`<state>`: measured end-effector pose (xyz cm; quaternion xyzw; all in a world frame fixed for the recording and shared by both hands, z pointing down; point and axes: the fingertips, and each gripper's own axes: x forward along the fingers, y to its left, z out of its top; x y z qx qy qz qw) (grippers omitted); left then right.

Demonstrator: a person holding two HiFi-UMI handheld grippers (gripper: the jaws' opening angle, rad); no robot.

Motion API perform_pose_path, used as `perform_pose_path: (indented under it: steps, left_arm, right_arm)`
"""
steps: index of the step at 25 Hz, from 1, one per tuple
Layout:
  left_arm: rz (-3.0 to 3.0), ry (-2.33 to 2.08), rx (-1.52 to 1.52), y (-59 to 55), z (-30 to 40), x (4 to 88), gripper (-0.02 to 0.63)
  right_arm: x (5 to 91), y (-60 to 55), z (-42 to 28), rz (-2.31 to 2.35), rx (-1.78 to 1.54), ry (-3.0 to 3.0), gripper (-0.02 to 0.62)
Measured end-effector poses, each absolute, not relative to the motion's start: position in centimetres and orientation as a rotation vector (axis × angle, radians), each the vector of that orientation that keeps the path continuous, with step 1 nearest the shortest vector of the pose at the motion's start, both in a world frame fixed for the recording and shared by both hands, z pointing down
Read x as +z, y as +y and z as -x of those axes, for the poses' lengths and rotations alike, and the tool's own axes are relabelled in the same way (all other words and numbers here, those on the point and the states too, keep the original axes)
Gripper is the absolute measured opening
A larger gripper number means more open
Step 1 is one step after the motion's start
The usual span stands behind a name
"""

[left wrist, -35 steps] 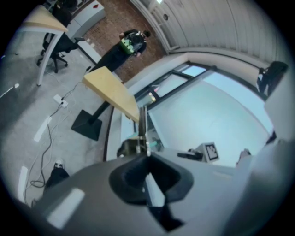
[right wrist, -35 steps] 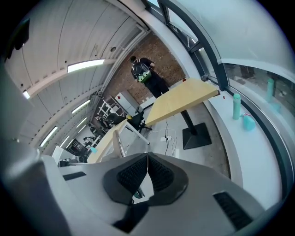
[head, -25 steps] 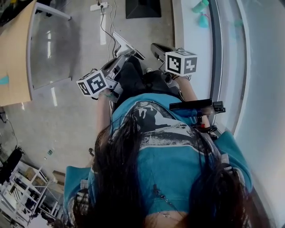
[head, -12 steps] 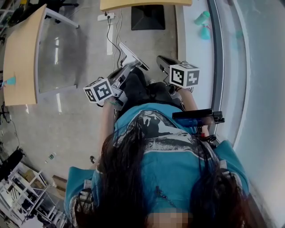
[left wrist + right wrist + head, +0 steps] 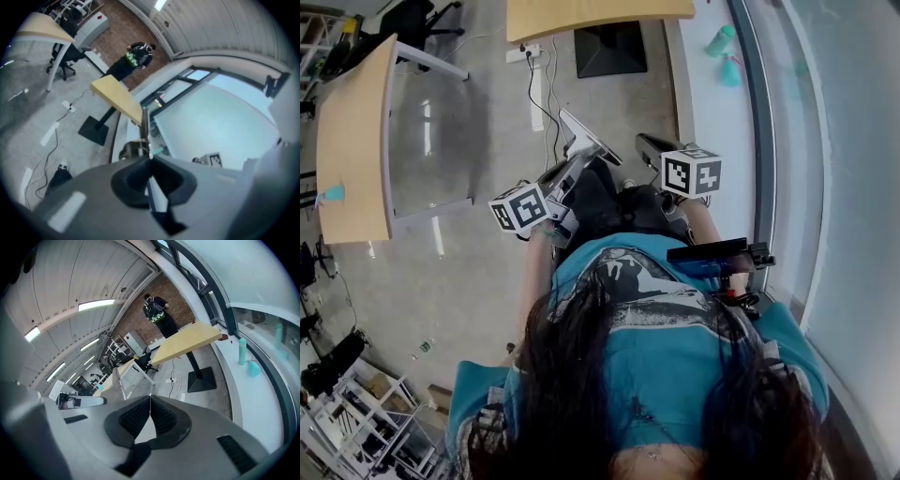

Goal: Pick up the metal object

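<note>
Over grey floor (image 5: 478, 272), mid-room: one wooden table (image 5: 352, 141) off to the left, a second table (image 5: 591, 14) straight ahead on a black pedestal base (image 5: 609, 47), white window sill (image 5: 708, 112) along the right carrying two teal bottles (image 5: 722, 39). Held side by side at chest level, angled down and forward toward that second table: left gripper (image 5: 149, 158) and right gripper (image 5: 150, 397). Both with jaws pressed together, pads touching, nothing between them. No metal object findable in any view: not on the visible table tops, sill or floor, not in either grip. So no bearing from tool to target, no long axis to line up on, no call on nearer hand. Fits empty hands ahead of a reach just as well as empty hands after a set-down.
</note>
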<state>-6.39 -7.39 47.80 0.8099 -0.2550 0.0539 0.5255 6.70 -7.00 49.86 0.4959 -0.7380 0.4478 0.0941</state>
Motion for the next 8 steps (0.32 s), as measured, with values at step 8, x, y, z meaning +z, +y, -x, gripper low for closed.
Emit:
perform_pose_path:
  steps: [8]
  left_arm:
    - [-1.938, -0.623, 0.132, -7.06, 6.98, 48.08, 0.006]
  right_arm:
    - [50.19, -6.79, -5.8, -1.434, 1.323, -2.191, 0.013]
